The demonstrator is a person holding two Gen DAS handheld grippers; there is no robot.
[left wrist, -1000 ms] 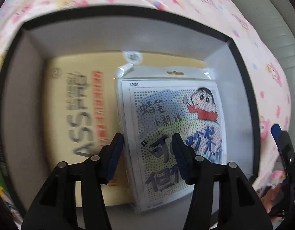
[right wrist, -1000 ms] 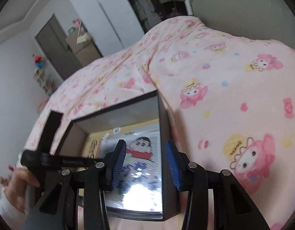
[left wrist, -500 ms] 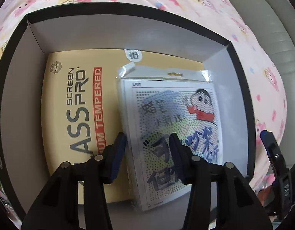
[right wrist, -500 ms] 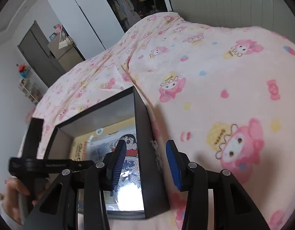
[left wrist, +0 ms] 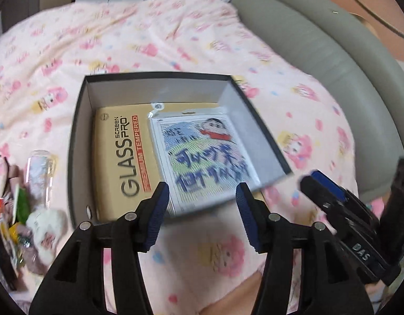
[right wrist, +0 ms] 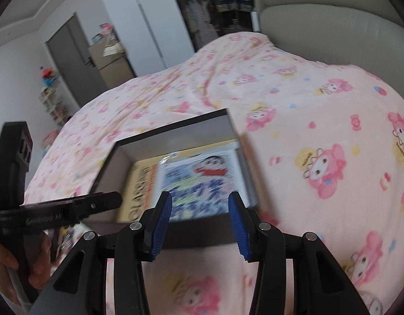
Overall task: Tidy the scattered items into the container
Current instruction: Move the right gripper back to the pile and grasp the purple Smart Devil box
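Box (left wrist: 78,141): sits on the bed (left wrist: 175,39), on the blanket (right wrist: 320,120).
Inside the box: glass protector pack (left wrist: 117,168) lies flat at the left; cartoon packet (left wrist: 202,157) lies at the right, partly on top of it.
Left of the box: scattered items (left wrist: 26,210) in a heap on the blanket.
Right and behind: headboard (left wrist: 333,60) runs along the bed's edge.
Far side of the room: cabinets (right wrist: 107,60) stand beyond the bed.

bright, even light | motion blur | fisheye bending, dark corners
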